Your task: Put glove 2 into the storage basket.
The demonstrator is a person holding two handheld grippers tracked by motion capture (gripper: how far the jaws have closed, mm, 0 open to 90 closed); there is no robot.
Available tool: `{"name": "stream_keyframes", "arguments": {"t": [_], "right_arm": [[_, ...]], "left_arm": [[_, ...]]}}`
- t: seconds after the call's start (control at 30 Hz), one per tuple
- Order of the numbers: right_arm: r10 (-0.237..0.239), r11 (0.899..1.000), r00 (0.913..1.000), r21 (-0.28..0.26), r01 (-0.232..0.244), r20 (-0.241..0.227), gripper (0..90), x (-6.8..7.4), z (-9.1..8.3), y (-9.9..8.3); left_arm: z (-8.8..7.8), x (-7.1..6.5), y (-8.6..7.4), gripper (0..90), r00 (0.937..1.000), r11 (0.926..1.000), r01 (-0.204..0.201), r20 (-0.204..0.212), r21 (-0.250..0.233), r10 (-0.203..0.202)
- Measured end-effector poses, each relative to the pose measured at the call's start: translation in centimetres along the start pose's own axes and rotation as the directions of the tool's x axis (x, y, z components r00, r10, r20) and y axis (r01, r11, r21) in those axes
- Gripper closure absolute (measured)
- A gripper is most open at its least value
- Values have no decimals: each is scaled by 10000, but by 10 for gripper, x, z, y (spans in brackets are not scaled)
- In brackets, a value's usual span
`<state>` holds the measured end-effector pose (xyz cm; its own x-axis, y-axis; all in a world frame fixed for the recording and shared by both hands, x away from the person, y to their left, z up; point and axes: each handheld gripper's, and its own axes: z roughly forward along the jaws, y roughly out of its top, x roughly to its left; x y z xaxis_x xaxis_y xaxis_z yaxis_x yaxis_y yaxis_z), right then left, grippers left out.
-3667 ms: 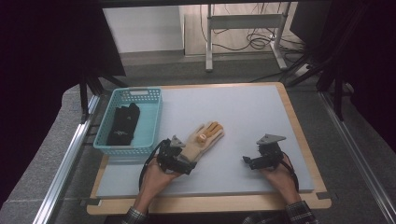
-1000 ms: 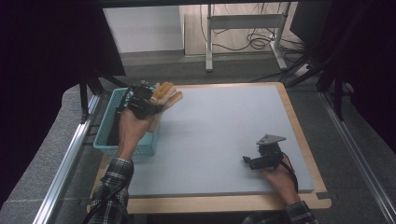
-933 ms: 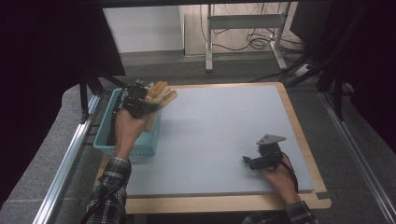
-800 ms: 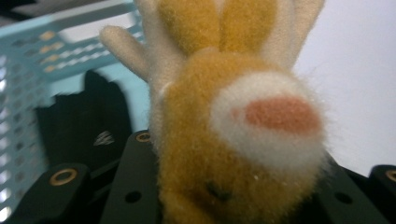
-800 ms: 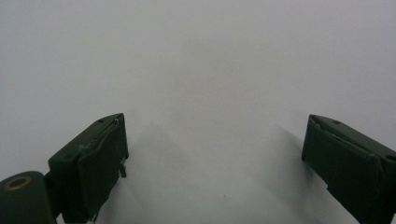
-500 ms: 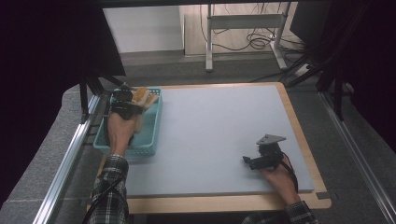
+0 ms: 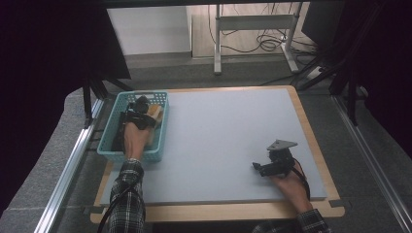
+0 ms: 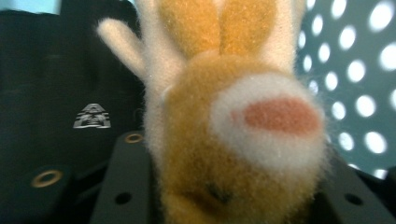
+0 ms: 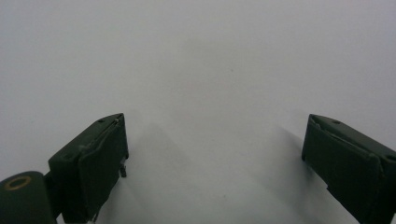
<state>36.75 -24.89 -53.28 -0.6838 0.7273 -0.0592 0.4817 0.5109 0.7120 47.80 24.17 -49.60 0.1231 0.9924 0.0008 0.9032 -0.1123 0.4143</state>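
Note:
A furry orange and cream plush toy (image 8: 233, 130) sits between the jaws of my left gripper (image 8: 233, 205), its fur touching both. These jaws have just been opening with the toy still between them. In the high view my left gripper (image 7: 142, 108) and the plush toy (image 7: 155, 111) are down inside the teal basket (image 7: 109, 145) at the table's left. A black fabric item (image 8: 51, 93) with a small grey logo lies in the basket beside the toy. My right gripper (image 7: 258, 168) rests open on the grey mat (image 7: 223, 136) at the front right, with nothing between its jaws (image 9: 215, 163).
The basket's perforated wall (image 8: 359, 70) is close on the right of the toy. A wooden board edge (image 7: 311, 131) frames the mat. Metal rails (image 7: 73, 165) run along the table's left side, and a desk frame with cables (image 7: 252, 34) stands behind.
My left hand has carried the plush toy leftward from above the basket's far right corner and lowered it into the basket. The right hand has stayed still.

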Motion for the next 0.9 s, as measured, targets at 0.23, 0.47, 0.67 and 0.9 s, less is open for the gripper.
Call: {"name": "stream_keyframes", "arguments": {"t": [0.23,0.47,0.67,0.9], "right_arm": [[-4,10000,10000,-2,4,7,67,0,0,0],[-11,10000,10000,0,11,11,68,0,0,0],[-12,10000,10000,5,12,10,67,0,0,0],[-6,10000,10000,1,6,8,68,0,0,0]], "left_arm": [[1,-1,2,236,9992,9955,-392,7,865,392],[-40,12,2,72,9943,9969,-788,715,-52,789],[-55,28,-3,471,9998,9987,-209,0,-459,209],[-17,30,-13,809,9993,9986,-332,-165,405,339]]}}
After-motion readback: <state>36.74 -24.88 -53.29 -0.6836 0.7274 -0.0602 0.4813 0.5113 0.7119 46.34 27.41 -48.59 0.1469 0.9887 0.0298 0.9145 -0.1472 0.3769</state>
